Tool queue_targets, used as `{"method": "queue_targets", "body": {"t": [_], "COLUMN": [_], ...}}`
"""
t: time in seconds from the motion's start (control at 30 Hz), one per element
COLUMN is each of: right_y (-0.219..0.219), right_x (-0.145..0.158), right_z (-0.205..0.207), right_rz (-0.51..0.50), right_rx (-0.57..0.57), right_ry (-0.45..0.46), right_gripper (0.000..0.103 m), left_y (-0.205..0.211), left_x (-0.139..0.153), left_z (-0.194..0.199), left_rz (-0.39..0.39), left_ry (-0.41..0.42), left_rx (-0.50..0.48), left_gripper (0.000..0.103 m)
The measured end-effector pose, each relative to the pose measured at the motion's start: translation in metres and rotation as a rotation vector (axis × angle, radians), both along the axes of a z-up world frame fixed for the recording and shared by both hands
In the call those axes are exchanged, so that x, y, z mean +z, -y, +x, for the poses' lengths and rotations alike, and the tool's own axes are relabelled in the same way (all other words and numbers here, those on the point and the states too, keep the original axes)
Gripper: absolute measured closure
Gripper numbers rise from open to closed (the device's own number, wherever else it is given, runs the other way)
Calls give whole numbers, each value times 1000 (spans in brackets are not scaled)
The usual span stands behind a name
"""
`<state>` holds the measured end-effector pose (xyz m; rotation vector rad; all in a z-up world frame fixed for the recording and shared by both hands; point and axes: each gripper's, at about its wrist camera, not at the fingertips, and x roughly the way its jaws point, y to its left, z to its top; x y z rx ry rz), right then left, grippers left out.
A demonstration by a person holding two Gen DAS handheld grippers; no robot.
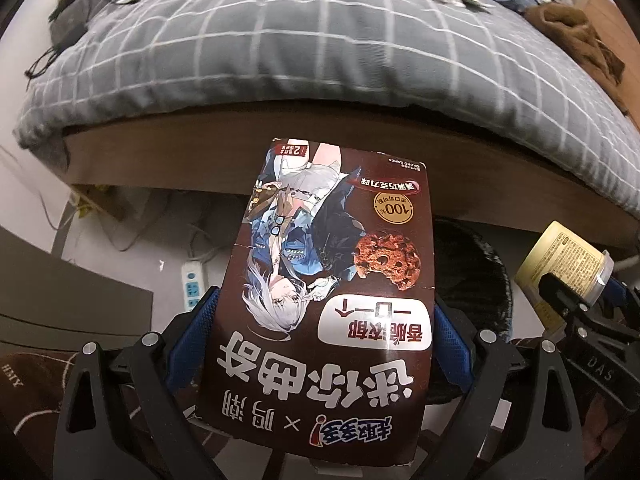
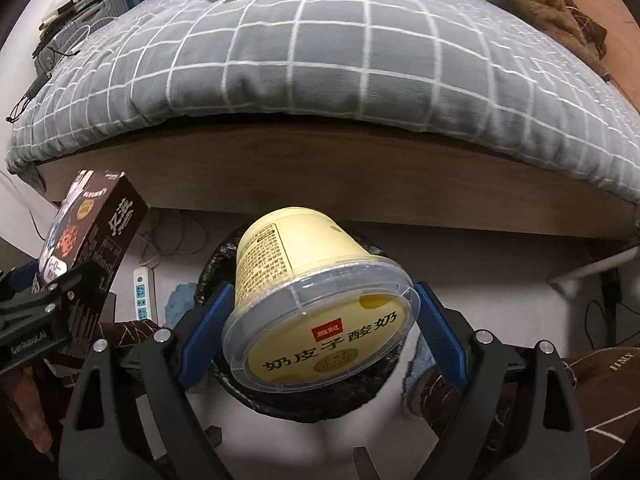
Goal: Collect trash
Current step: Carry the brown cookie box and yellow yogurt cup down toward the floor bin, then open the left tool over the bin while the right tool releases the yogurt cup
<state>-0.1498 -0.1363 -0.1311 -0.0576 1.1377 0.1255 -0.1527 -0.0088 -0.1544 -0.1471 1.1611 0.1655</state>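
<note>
The right gripper [image 2: 320, 320], grasping a yogurt cup [image 2: 316, 300], hangs directly above the trash bin [image 2: 224, 256], nearer than the left gripper [image 1: 320, 344] clenching a cookie box [image 1: 332, 288].

bin [image 2: 280, 408]: mostly hidden behind yogurt cup [image 2: 320, 300] | cookie box [image 1: 328, 300]: bottom edge cropped

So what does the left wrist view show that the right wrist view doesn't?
Left only: the cookie box's full printed front, held between the left tongs.
Right only: the yogurt cup's clear lid and label, held between the right tongs above the black bin.
Both: the box, cup, bin, power strip and the bed's checked quilt.
</note>
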Motion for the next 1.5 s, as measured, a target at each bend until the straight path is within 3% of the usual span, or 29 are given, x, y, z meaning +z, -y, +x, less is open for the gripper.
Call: {"method": "queue_targets", "body": {"t": [0.23, 0.3, 0.73, 1.17, 1.3, 1.5], "right_y": [-20, -18, 53, 124, 130, 118], "right_x": [-11, -13, -8, -2, -5, -9], "right_z": [10, 12, 10, -1, 1, 8], "right_rz": [-2, -14, -70, -90, -65, -56], "right_rx": [40, 28, -96, -210, -227, -205], "right_ry": [-31, -25, -1, -11, -34, -28], "right_gripper": [16, 8, 8, 8, 8, 8], "left_y": [-17, -19, -11, 53, 63, 68], "left_x": [-6, -6, -12, -9, -13, -20], "left_z": [-2, -3, 4, 24, 26, 27], "left_rz": [-1, 3, -19, -46, -56, -7], "left_ry": [-25, -26, -60, -67, -67, -55], "left_rx": [33, 23, -105, -271, -306, -297], "left_gripper": [11, 11, 11, 11, 9, 6]}}
